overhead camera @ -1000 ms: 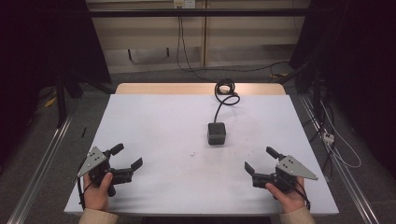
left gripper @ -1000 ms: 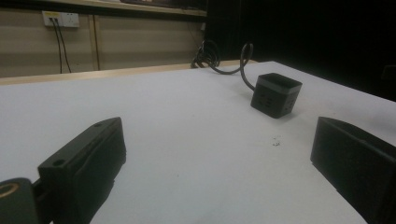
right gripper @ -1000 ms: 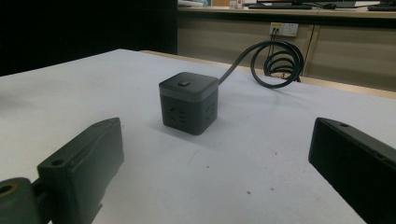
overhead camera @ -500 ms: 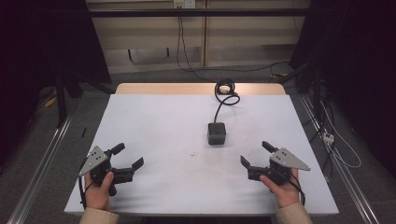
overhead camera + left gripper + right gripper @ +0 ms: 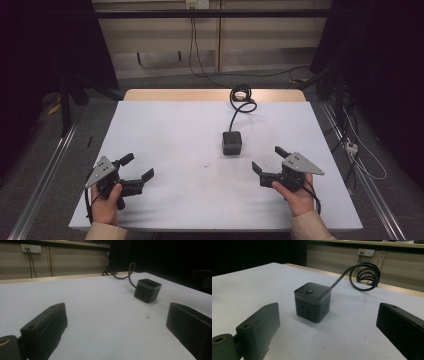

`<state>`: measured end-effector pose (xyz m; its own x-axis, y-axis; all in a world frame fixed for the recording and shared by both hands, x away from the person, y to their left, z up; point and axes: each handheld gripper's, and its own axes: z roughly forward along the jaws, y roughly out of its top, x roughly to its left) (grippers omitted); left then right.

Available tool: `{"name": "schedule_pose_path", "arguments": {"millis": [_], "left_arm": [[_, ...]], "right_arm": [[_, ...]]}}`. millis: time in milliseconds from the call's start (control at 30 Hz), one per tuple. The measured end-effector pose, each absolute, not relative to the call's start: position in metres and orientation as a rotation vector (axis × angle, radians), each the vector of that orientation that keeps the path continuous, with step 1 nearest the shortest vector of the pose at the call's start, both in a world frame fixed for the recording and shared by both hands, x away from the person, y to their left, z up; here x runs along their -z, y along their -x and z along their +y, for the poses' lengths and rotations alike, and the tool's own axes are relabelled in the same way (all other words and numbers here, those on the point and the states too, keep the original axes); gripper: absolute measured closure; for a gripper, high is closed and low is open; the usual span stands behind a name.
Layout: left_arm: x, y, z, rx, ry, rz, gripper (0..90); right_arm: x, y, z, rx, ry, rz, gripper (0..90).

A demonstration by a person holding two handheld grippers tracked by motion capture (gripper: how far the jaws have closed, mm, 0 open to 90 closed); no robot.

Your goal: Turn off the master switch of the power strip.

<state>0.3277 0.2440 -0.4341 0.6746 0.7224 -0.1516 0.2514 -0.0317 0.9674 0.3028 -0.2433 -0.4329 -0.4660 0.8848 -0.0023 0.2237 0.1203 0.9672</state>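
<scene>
1. Reaching for the black socket cube (image 5: 232, 143) looks like the step in hand: the right gripper (image 5: 268, 161), at the lower right of the high view, points up and left toward it and is the nearer of the two.
2. The cube sits just right of centre in the high view, flat on the white table (image 5: 170, 130). Its cable (image 5: 241, 102) runs up the frame to a coil near the table's far edge.
3. The right gripper's jaws stand wide apart and hold nothing; in the right gripper view the cube (image 5: 312, 305) lies between them but farther off, not yet touched.
4. The left gripper (image 5: 136, 168), at the lower left of the high view, is likewise spread wide and empty, well apart from the cube, which appears at the upper right of the left gripper view (image 5: 147, 290).
5. To do the approach well, the right hand should probably keep the jaws low and level with the cube's side walls, so the pads meet two opposite flat faces rather than a corner.
6. Judging from the right gripper view, the cube is turned corner-on to the jaws, so a slight twist of the hand before closing seems wise.
7. The button on the cube's top (image 5: 309, 291) is best left unpressed, and the stiff cable may drag the cube if it is pushed rather than gripped.
</scene>
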Motion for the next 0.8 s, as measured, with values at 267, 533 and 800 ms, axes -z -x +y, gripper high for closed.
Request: {"name": "schedule_pose_path", "arguments": {"millis": [267, 533, 800], "left_arm": [[0.435, -0.328, 0.244, -0.449, -1.605, 0.817, 3.1], [0.435, -0.329, 0.243, -0.449, -1.609, 0.815, 3.0], [0.435, -0.329, 0.243, -0.444, -1.606, 0.814, 3.0]], "right_arm": [[0.430, -0.311, -0.237, -1.372, -1.082, 1.793, 5.8], [0.430, -0.318, -0.233, -1.367, -1.090, 1.808, 6.7], [0.430, -0.325, -0.229, -1.375, -1.100, 1.806, 8.1]]}}
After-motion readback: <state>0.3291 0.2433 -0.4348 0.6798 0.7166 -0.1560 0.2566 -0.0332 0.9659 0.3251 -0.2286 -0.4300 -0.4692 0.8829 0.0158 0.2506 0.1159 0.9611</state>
